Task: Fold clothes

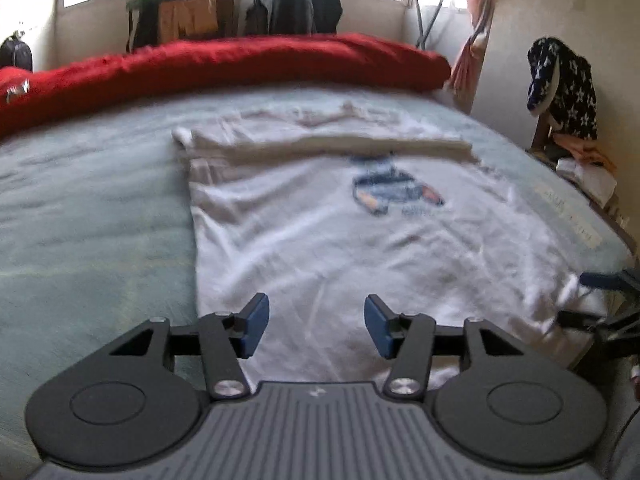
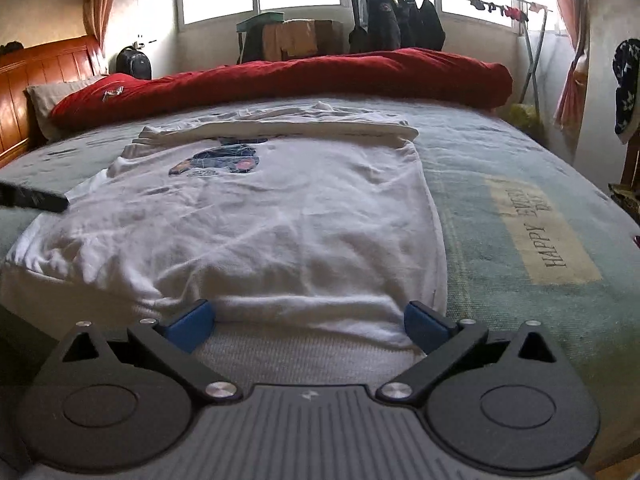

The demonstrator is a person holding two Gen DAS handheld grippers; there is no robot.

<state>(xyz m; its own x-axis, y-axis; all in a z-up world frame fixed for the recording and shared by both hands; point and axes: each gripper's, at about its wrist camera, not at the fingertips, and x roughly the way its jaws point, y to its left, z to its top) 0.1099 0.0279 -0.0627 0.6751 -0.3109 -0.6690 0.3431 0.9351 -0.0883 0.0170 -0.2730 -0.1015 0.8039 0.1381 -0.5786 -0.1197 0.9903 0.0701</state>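
White T-shirt (image 2: 256, 216) lying flat on the bed (image 2: 500, 208), printed side up, its upper part folded over into a thick band (image 2: 304, 128) across the far end toward 12 o'clock; the blue graphic (image 2: 218, 162) sits just below that band. Left tool (image 1: 317, 326), seen from its own wrist camera, angled downward over the near part of the shirt, its blue pads (image 1: 256, 326) standing moderately apart with only cloth visible beyond the gap; nothing is gripped, and whether the tips touch the fabric cannot be told. The shirt's left edge runs from 12 toward 6 o'clock just beside the left pad, with bare bed cover to 9 o'clock. Right tool (image 2: 310, 326), in its own view, pitched downward at the shirt's near hem at 6 o'clock, jaws spread wide; the two blue pads (image 2: 190, 326) flank the hem, which lies between them without being pinched. In the left wrist view the right tool appears as dark linkage at the 4 o'clock border, at the shirt's near corner; in the right wrist view a dark bar (image 2: 34, 198), apparently part of the left tool, enters from 9 o'clock over the shirt's edge. A red duvet (image 2: 304, 76) is rolled along the far side of the bed at 12 o'clock, with a clothes rack (image 2: 400, 20) before the window behind it. The bed cover bears a printed label (image 2: 536, 232) at 3 o'clock of the shirt.
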